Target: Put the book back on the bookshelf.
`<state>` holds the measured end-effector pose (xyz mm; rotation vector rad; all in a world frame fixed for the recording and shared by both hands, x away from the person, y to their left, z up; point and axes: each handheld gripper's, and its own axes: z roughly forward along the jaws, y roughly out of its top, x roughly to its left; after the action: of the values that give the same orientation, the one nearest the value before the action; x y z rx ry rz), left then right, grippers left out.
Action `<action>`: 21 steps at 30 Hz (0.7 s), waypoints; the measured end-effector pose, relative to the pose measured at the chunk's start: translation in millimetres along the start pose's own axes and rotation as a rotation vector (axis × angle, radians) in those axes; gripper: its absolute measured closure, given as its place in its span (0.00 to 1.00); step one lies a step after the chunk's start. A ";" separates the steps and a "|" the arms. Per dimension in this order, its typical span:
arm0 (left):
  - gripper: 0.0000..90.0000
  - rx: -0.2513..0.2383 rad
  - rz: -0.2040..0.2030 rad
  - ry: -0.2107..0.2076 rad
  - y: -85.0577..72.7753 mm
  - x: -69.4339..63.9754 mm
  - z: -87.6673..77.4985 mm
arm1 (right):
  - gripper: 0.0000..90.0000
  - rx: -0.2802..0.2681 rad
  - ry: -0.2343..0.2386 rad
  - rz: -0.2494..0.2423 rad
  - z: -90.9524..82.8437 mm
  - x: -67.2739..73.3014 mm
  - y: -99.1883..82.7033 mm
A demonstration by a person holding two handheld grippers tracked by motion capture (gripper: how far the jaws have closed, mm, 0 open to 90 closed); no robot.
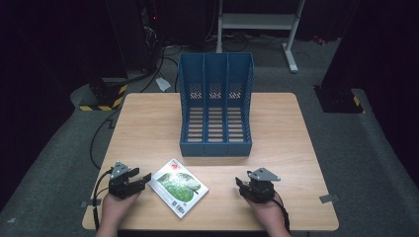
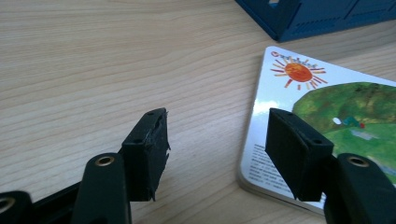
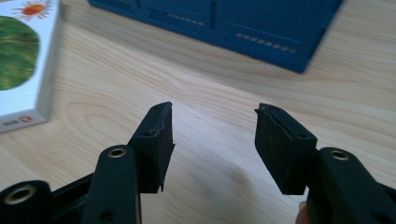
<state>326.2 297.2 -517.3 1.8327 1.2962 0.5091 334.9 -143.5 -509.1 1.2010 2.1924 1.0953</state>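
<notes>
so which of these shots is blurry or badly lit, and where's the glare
High view: table lit, room around it nearly black, soft glare on the wood by the right gripper. Left gripper view: book cover fairly sharp, own jaws soft. Right gripper view: blue file rack smeared, book soft, a dim shadow on the wood between the jaws.

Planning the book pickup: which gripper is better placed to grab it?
Probably left. The left gripper sits open right beside the book; the right gripper is farther off with bare table ahead.
</notes>
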 end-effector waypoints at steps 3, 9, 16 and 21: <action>0.45 0.005 0.009 -0.009 0.2 -1.6 1.1 | 0.51 0.001 0.012 -0.018 3.3 9.1 3.4; 0.48 0.026 0.035 -0.066 -0.2 -10.1 7.6 | 0.48 0.005 0.063 -0.047 13.3 36.9 11.4; 0.52 0.058 0.054 -0.110 -1.8 -19.4 12.4 | 0.47 0.045 0.123 -0.146 15.7 66.5 -0.4; 0.52 0.059 0.058 -0.104 -2.3 -21.5 11.5 | 0.47 0.054 0.120 -0.165 17.4 71.5 -1.2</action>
<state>324.6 273.5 -523.2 1.9242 1.2031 0.4045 306.8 -76.2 -519.5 0.9781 2.3782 1.0711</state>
